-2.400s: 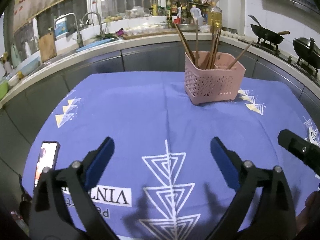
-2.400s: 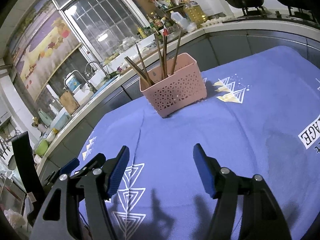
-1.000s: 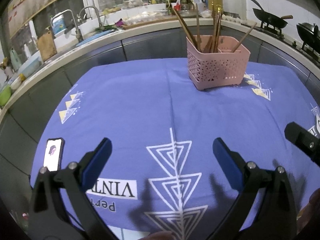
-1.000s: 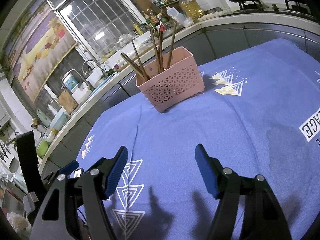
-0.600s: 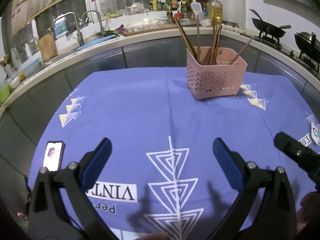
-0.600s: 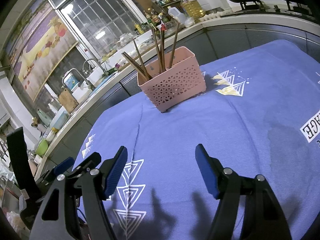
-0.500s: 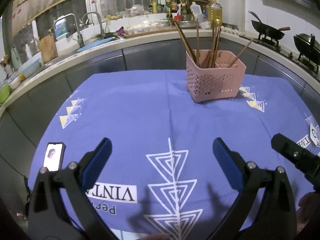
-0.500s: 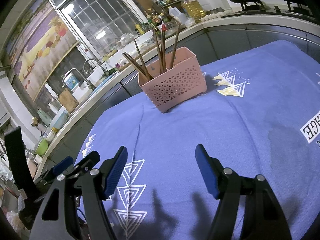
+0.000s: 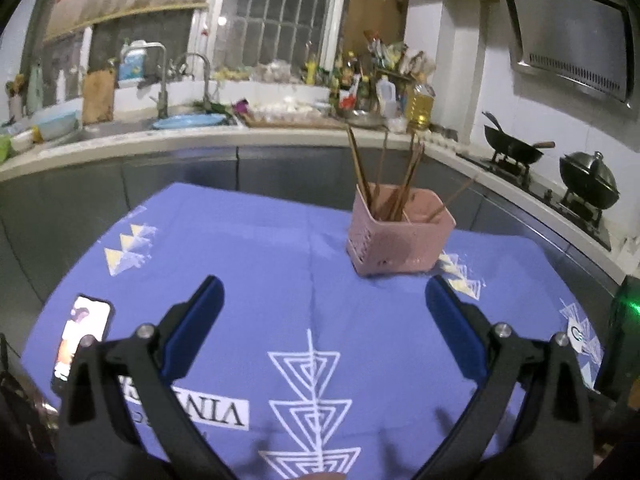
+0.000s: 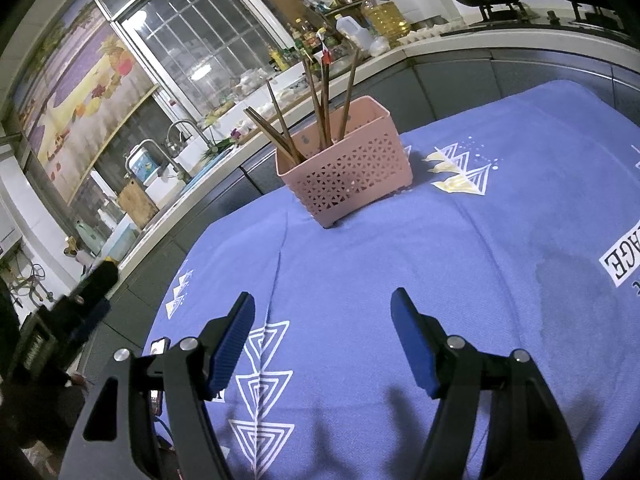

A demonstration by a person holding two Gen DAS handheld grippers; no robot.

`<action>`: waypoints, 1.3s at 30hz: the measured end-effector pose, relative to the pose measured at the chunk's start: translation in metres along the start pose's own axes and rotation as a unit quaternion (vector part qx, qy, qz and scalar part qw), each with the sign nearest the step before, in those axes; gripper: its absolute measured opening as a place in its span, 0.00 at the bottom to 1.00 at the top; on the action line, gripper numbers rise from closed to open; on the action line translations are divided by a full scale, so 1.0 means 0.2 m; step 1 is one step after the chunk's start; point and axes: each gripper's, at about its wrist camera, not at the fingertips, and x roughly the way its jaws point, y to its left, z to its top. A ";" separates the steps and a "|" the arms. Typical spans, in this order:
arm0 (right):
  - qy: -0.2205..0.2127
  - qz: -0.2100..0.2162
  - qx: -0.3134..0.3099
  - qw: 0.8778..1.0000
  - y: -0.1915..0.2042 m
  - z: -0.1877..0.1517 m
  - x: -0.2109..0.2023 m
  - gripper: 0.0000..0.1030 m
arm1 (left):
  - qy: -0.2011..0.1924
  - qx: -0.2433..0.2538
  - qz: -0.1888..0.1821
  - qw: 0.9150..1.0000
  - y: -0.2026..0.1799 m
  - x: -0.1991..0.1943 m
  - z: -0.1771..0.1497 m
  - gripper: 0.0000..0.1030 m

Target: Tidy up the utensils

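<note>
Both your tools, left (image 9: 320, 304) and right (image 10: 322, 320), are spread, empty, over the counter (image 10: 500, 220); chopsticks (image 10: 320, 100) stand in the basket (image 10: 348, 164) near its far edge.

Both cameras ride on the handheld grippers, looking forward and slightly down over the blue tablecloth (image 9: 256, 248) from its near edge, sharing the pink basket (image 9: 400, 240) and the kitchen counter (image 10: 440, 46) behind.

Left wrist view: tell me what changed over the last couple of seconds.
The left tongs rose and tilted up, so more wall and window show and the pink basket sits lower in the picture. Nothing was gripped or released. Both tongs stay open and empty; basket, chopsticks and phone have not moved.
</note>
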 end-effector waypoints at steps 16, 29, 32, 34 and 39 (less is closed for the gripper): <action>-0.003 0.001 -0.006 1.000 0.00 0.00 0.00 0.69 | 0.005 0.076 0.027 0.997 -0.12 -0.02 0.00 0.94; -0.040 -0.016 -0.065 0.997 0.07 0.07 -0.09 0.78 | 0.010 0.073 0.072 0.995 -0.11 0.02 -0.01 0.94; -0.050 -0.021 -0.077 0.996 0.08 0.08 -0.10 0.78 | 0.013 0.071 0.074 0.995 -0.10 0.02 -0.01 0.94; -0.055 -0.024 -0.078 0.995 0.08 0.08 -0.11 0.79 | 0.014 0.068 0.075 0.995 -0.10 0.03 -0.01 0.94; -0.060 -0.026 -0.067 0.996 0.06 0.10 -0.12 0.79 | 0.015 0.069 0.077 0.995 -0.09 0.03 -0.01 0.94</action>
